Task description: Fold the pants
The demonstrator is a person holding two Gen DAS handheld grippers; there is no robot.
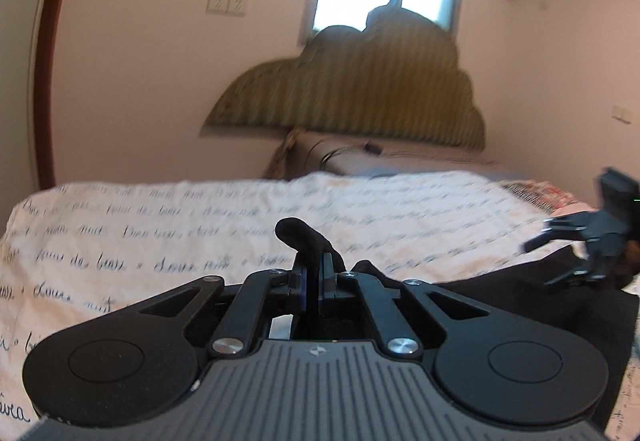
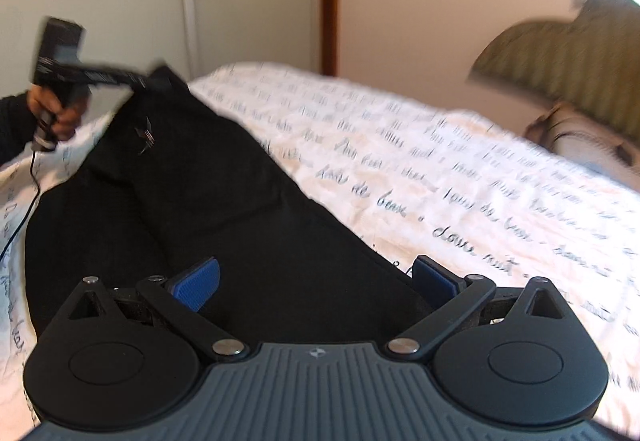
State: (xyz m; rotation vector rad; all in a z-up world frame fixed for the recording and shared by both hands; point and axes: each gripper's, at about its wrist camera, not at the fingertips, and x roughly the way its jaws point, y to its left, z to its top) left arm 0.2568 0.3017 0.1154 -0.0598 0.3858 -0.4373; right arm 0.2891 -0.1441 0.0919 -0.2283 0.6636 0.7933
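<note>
So the black pants [image 2: 208, 201] are lying on the bed, and in the right wrist view their long axis runs diagonally from the upper left of the frame down to the bottom centre, right into the space between the blue pads [image 2: 198, 283] of the right gripper [image 2: 316, 281]. That's the relation everything hangs on, I'd say: one end is already pinched, the other end sits under wide-open jaws. The left gripper [image 2: 150, 81] shows up small in the upper left of that view, held in a hand [image 2: 56, 113], and it's clamped on the far corner of the fabric, which looks lifted off the bedding. In the left wrist view you can see it up close: the left jaws are closed tight with a dark roll of cloth poking up out of them at centre frame, and the rest of the fabric trails off to the lower right. The right jaws stand wide, pads apart, with the near end of the fabric lying between and just below them; I can't tell if they're touching it yet. Underneath it all is the white bedspread [image 2: 460, 169] with the cursive writing, and the green headboard [image 1: 360, 81] sits against the wall behind.
</note>
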